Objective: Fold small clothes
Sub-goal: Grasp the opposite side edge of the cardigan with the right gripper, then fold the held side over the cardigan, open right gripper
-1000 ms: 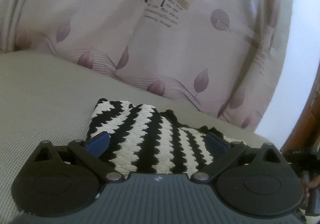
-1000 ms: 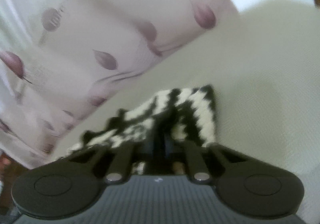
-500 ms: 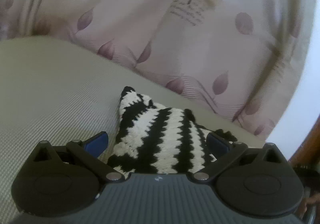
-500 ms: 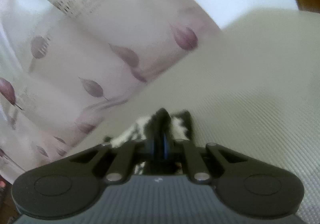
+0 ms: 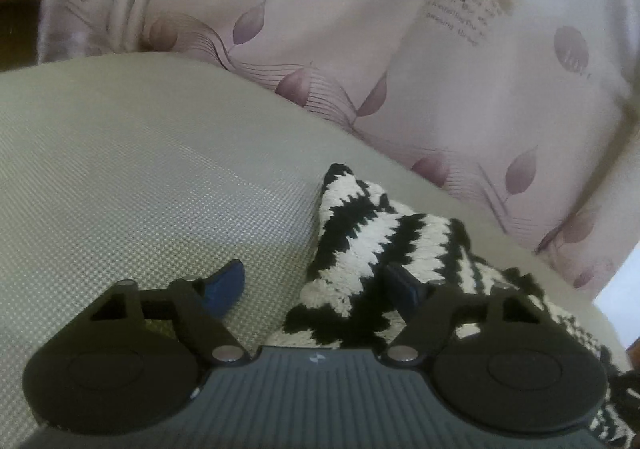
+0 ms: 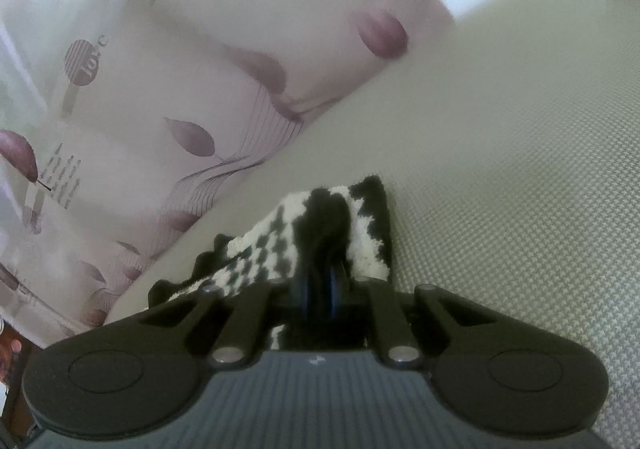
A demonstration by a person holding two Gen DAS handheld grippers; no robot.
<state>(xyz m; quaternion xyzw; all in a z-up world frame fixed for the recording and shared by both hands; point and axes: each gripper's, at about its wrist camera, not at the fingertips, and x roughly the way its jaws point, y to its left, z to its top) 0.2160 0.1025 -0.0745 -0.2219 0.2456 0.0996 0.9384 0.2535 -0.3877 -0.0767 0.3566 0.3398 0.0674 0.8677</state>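
Taking hold of the black-and-white zigzag knitted garment (image 5: 372, 245) for a fold.
Right gripper (image 6: 320, 289) jaws clamped on it; left gripper (image 5: 316, 289) jaws closing around its edge, not yet pressing; next, lift together.

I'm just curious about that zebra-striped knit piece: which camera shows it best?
The left wrist view: the striped knit garment spreads wide across the cushion there. In the right wrist view the right gripper, pinched shut on it, hides part of it.

Leaf-print curtain (image 5: 360, 49) behind grey textured mat (image 5: 120, 169).
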